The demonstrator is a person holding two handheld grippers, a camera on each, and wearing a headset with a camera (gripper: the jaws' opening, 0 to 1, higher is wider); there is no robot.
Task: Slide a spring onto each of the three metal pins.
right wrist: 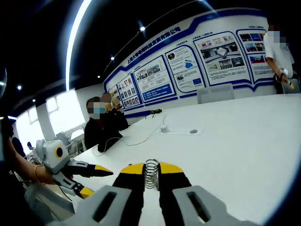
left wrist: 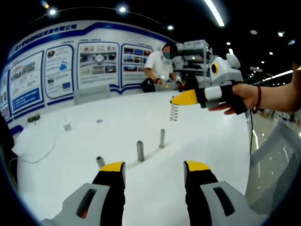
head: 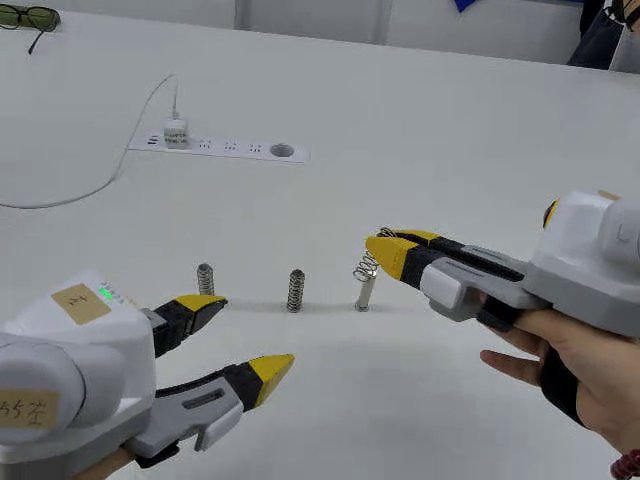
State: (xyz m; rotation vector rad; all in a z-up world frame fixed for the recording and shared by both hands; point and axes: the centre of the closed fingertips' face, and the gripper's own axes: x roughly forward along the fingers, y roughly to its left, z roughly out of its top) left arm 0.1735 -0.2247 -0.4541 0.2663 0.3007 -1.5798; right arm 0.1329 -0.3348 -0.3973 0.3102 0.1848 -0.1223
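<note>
- My right gripper (head: 378, 243) is clenched on a coil spring (head: 367, 265), pinched by its upper end between the yellow-tipped jaws.
- The spring hangs tilted below the tips, close above the third metal pin (head: 364, 296). In the left gripper view there is a gap between its lower end and the pin's top.
- That pin stands upright on the white table (head: 420, 150), its shaft bare.
- My left gripper (head: 250, 335) is released, jaws spread wide and holding nothing, low on the table just in front of the first pin (head: 206, 279).
- The first pin and the middle pin (head: 296, 290) each carry a grey spring coiled around the shaft. The three pins stand in one row.
- A tan sticker (head: 80, 303) on the left gripper's body bears a handwritten mark I cannot read, with a green light beside it.
- The held spring is thin, silvery wire, its coils open and evenly spaced.
- Farther back lies a white power strip (head: 225, 148) with a charger (head: 176, 132) plugged in.
</note>
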